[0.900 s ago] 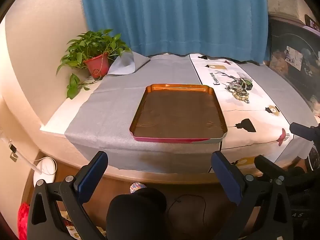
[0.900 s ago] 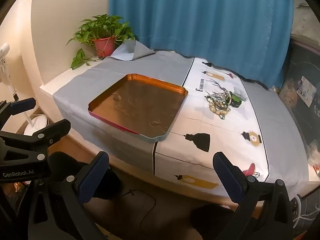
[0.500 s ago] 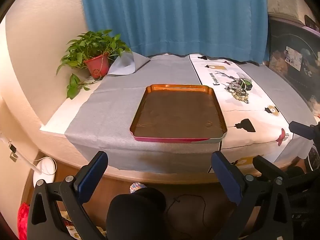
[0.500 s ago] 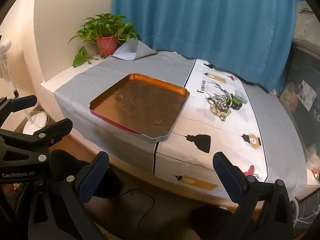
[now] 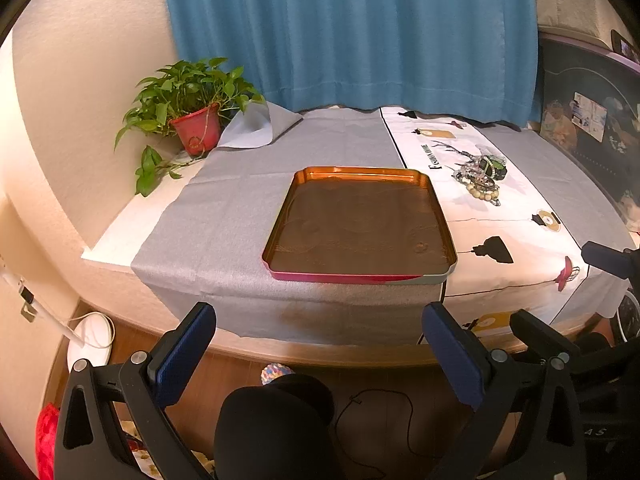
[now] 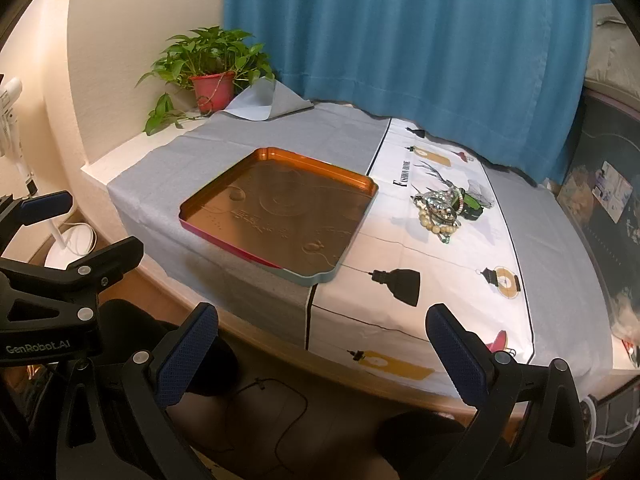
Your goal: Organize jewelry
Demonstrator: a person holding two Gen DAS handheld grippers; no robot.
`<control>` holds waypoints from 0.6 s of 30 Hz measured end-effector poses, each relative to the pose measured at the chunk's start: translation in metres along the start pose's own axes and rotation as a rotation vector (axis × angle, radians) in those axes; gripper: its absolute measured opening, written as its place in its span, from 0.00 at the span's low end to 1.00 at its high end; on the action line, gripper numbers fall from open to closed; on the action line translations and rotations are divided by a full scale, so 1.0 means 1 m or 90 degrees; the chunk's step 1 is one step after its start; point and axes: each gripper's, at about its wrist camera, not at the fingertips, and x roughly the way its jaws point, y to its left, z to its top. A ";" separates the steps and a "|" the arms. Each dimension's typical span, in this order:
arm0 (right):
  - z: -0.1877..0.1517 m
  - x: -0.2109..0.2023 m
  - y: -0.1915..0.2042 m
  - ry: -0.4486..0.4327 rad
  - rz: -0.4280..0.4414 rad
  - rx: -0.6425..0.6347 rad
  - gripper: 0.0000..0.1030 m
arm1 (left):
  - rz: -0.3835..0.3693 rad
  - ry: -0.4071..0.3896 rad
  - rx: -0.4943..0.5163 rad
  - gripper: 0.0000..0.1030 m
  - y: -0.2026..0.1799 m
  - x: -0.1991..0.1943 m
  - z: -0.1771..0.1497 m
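On the cloth-covered table (image 5: 224, 216) before the blue curtain (image 5: 352, 32), we see the jewelry pile (image 6: 444, 208) just right of the tray (image 6: 200, 204), well beyond our left gripper (image 5: 320, 348) and right gripper (image 6: 322, 350). Both gape wide, empty, hardly shifted since earlier.

Low ledge-like platform (image 5: 108, 246), pale top, wooden front edge. Grey felt-like cloth (image 5: 224, 216) covers its left and middle part and hangs over the front edge; back left corner of the cloth folded up. White runner printed with black and gold figures (image 5: 516, 220) lies to the right, also draped over the front. Orange-brown rectangular metal tray with red outer wall (image 5: 276, 236) sits on the grey cloth, right edge at the runner's border. Tangled heap of bead bracelets and jewelry (image 5: 482, 178) on the runner, apart from the tray. Potted green plant in red pot (image 5: 196, 130) at the back left corner.
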 end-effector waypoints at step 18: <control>0.000 0.001 0.001 -0.003 0.001 0.004 1.00 | 0.002 -0.001 0.003 0.99 0.002 0.001 -0.001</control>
